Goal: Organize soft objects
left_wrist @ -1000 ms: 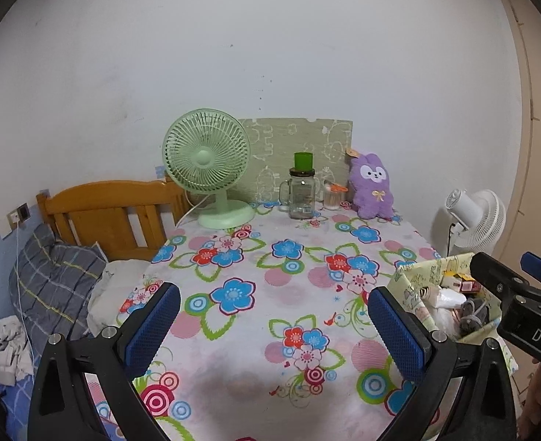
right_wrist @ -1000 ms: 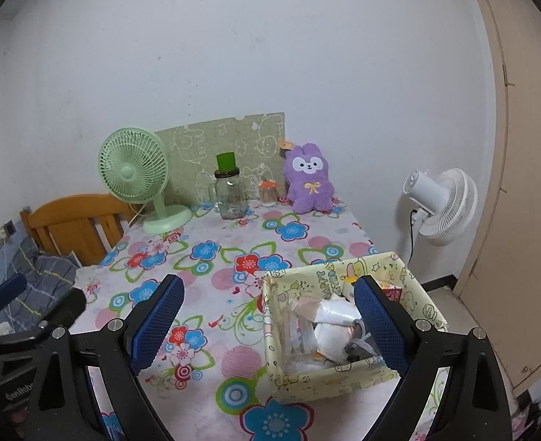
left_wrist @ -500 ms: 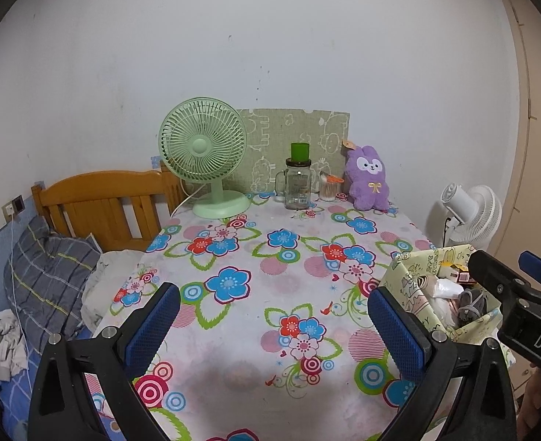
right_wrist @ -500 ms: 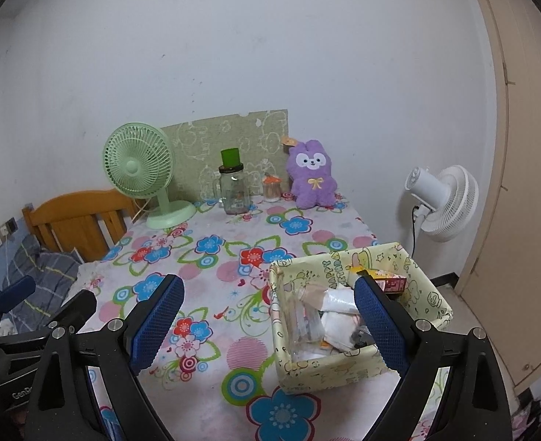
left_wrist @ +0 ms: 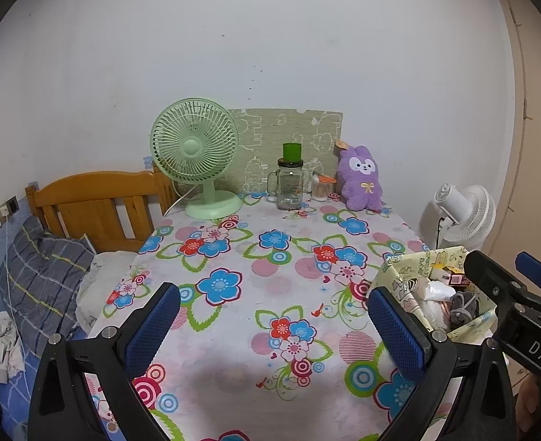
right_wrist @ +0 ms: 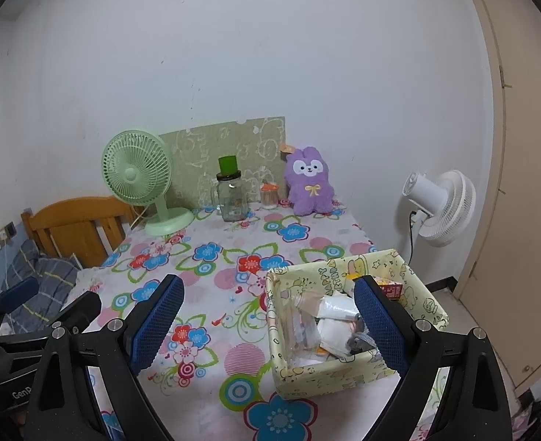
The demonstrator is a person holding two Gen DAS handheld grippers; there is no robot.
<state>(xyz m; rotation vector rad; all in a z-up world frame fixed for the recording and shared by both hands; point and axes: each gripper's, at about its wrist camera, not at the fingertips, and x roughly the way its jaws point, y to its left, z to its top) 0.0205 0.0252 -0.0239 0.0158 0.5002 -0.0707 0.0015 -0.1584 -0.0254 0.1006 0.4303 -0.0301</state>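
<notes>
A purple plush bunny leans against the wall at the table's far edge; it also shows in the right wrist view. A yellow patterned box holding bags, small packs and a grey soft item stands at the table's near right, and shows in the left wrist view. My left gripper is open and empty above the near table. My right gripper is open and empty, its right finger over the box.
A green desk fan, a glass jar with a green cup on top and a small jar stand at the far edge of the flowered tablecloth. A wooden bed headboard is left, a white floor fan right.
Both grippers have drawn back and risen slightly, so the table looks farther away. Both stay open and empty.
</notes>
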